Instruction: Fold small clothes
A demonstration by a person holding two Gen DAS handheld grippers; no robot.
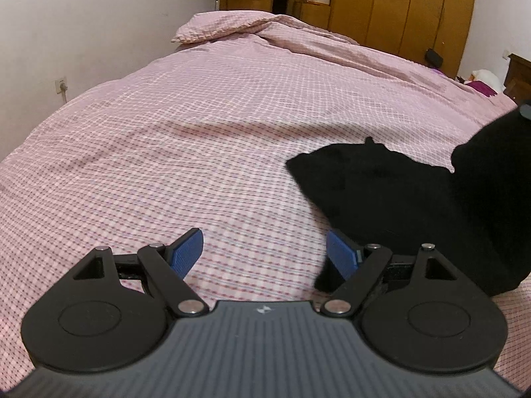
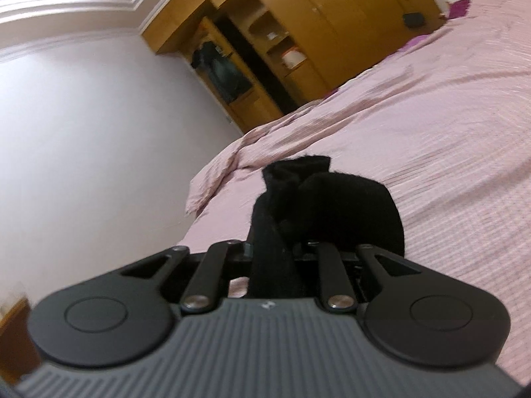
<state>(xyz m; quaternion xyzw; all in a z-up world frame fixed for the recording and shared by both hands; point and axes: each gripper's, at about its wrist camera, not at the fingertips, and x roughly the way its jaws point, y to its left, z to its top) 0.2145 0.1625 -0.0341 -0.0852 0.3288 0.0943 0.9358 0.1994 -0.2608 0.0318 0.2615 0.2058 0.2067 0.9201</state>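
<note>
A small black garment (image 1: 381, 192) lies partly on the pink checked bedcover (image 1: 199, 139), to the right of my left gripper (image 1: 264, 242). Its right side rises off the bed toward the frame's right edge. The left gripper hovers low over the cover, open, with nothing between its blue pads (image 1: 187, 252); the right pad sits at the garment's near edge. In the right wrist view my right gripper (image 2: 282, 242) is shut on the black garment (image 2: 332, 205), which bunches over and hides the fingertips. That gripper is tilted and held above the bed.
A wooden wardrobe (image 1: 398, 6) stands beyond the bed's far end. A turned-back fold of the cover (image 1: 225, 26) lies at the far left. The white wall with a socket (image 1: 61, 85) runs along the left. A white and purple soft item (image 1: 484, 78) rests at the far right.
</note>
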